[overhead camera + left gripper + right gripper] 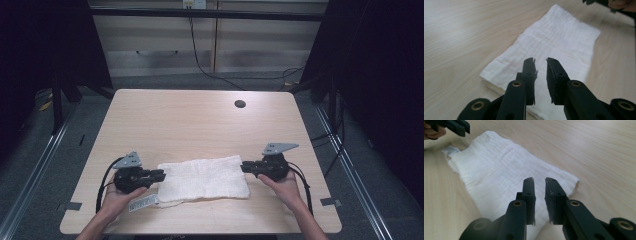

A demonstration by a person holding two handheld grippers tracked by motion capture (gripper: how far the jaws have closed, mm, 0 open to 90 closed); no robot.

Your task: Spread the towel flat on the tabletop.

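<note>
In the left gripper view, the near edge of the white cloth (554, 47) runs under the left gripper (540, 60) and past the bottom border, so that end cannot be seen. The right gripper (610, 4), far beyond the cloth, is cut off at the top corner. In the right gripper view, the cloth's near end is likewise covered by that gripper's arms. The small label (142, 203) beside the left hand (117, 197) is too small to read.

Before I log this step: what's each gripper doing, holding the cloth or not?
Left gripper: fingers slightly apart, nothing between them, over the white cloth's end.
Right gripper: fingers slightly apart, holding nothing, over the other end.
</note>
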